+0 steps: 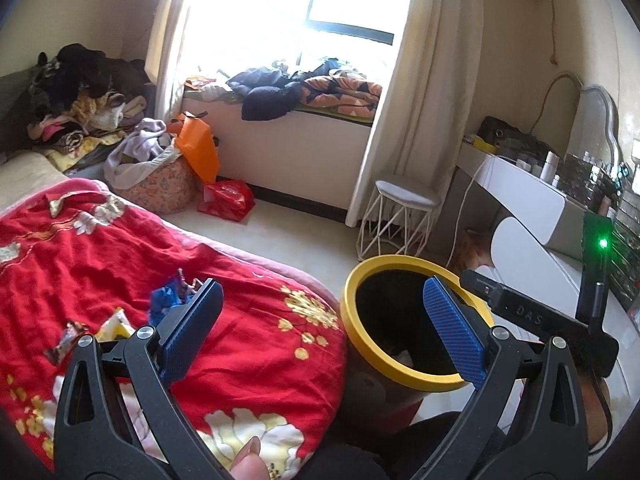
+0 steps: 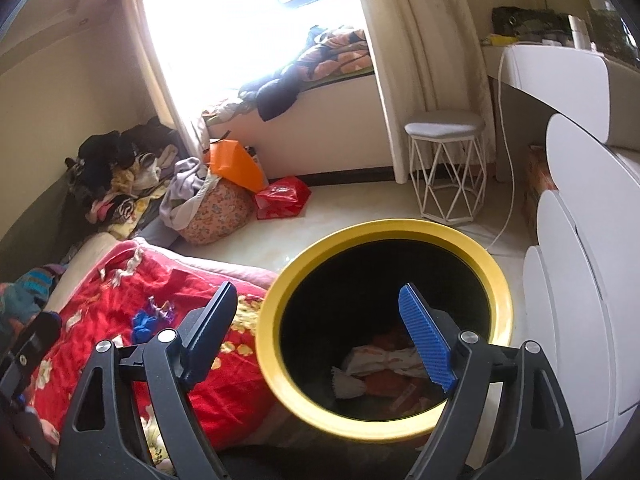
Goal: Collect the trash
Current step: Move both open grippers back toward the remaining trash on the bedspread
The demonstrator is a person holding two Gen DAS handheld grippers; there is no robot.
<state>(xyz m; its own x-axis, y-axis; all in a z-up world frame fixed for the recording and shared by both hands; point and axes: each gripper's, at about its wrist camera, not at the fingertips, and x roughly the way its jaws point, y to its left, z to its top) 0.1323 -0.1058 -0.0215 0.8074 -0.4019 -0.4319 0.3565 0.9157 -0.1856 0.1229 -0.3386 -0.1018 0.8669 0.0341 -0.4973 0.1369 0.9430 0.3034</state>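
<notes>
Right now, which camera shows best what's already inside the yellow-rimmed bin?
The right wrist view: it looks down into the bin, showing crumpled trash at the bottom. The left wrist view sees the bin obliquely, its inside mostly dark.

Both claws stand wide apart with nothing between their blue pads – the left claw (image 1: 320, 324) and the right claw (image 2: 320, 328) each tilt downward. A fingertip (image 1: 248, 460) shows beneath the left claw.
</notes>
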